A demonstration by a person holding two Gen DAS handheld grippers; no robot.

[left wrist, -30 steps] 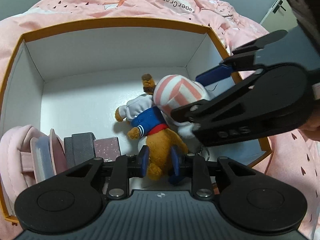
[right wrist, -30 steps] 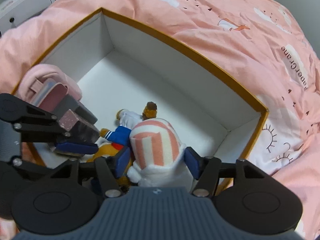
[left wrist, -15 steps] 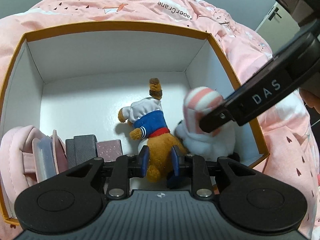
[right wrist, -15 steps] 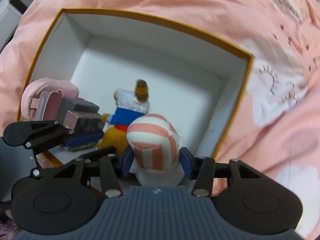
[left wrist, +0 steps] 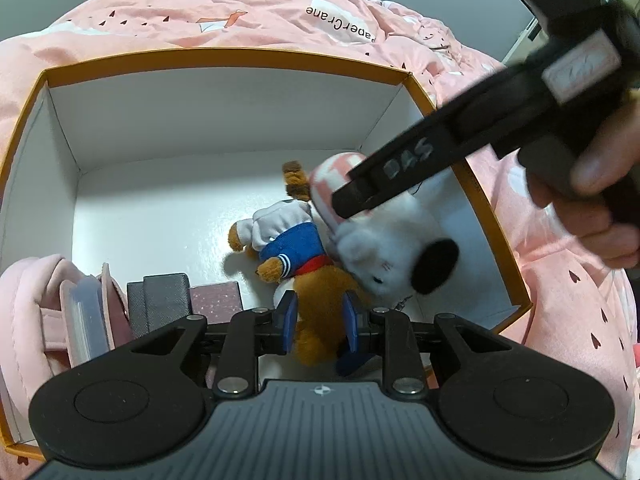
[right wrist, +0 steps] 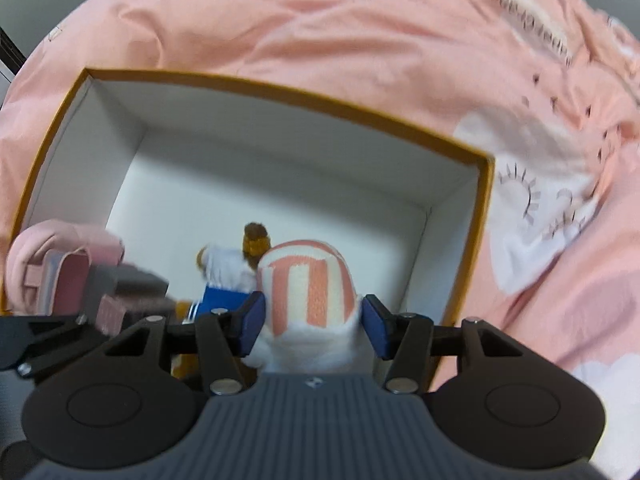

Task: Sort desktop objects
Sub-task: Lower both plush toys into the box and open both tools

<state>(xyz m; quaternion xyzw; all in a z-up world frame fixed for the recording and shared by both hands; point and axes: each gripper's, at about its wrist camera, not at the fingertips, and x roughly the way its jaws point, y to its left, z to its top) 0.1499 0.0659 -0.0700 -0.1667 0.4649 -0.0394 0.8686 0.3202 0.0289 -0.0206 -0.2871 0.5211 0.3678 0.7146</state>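
A brown plush bear (left wrist: 296, 256) in a blue and white sailor top lies on the floor of the orange-rimmed white box (left wrist: 224, 56). My left gripper (left wrist: 318, 322) is shut on the bear's lower body. My right gripper (right wrist: 310, 322) is shut on a white plush dog (left wrist: 396, 248) with a black ear and a pink-striped hat (right wrist: 306, 280), holding it at the box's right side, against the bear (right wrist: 224, 276). The right gripper's arm crosses the upper right of the left wrist view.
At the box's left end stand a pink pouch (left wrist: 30, 308), a clear case (left wrist: 82, 316), a grey box (left wrist: 164, 296) and a pink speckled box (left wrist: 216, 296). A pink patterned quilt (right wrist: 360, 32) surrounds the box. The box floor (left wrist: 160, 216) behind the toys is bare.
My right gripper has swung and carried the white dog lower into the box, so its face now shows beside the bear. My left gripper stays shut on the bear.
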